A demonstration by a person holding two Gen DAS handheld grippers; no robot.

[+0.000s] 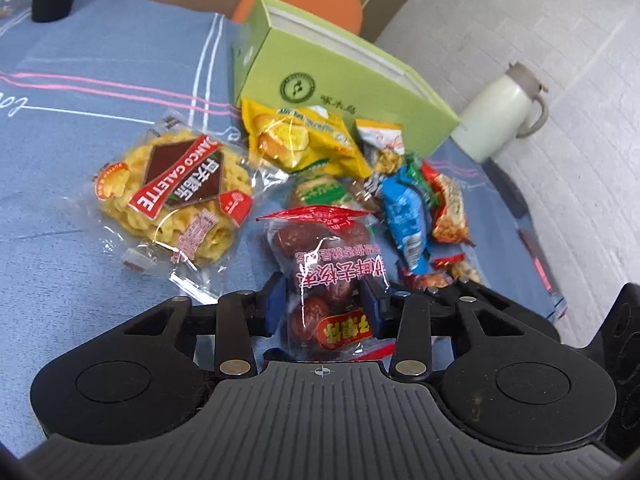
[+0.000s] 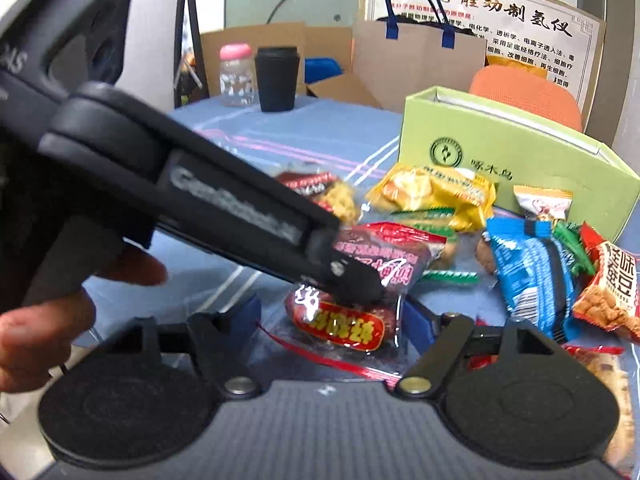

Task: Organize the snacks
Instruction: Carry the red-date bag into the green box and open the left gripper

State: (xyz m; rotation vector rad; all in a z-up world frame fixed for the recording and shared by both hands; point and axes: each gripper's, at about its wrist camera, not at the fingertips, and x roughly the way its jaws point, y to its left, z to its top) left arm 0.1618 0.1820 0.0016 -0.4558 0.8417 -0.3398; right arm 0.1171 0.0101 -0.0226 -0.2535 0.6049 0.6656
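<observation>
A clear packet of red dates (image 1: 332,272) with a red label lies on the blue tablecloth (image 1: 60,128) at the near side of a snack pile. My left gripper (image 1: 324,308) is shut on it, its blue pads (image 1: 276,308) pressing the packet's two sides. In the right wrist view the left gripper (image 2: 356,284) reaches in from the left onto the date packet (image 2: 340,326). My right gripper (image 2: 332,316) straddles the same packet's near end, and its fingers (image 2: 250,316) stand clear of the wrapper, open.
A round galette packet (image 1: 176,188), a yellow cake packet (image 1: 296,140) and a blue packet (image 1: 408,216) lie around, with a green box (image 1: 340,72) behind them. A pale flask (image 1: 500,116) stands by the table's right edge. A black cup (image 2: 277,78) and a pink-capped bottle (image 2: 236,74) stand far back. A hand (image 2: 48,320) holds the left gripper.
</observation>
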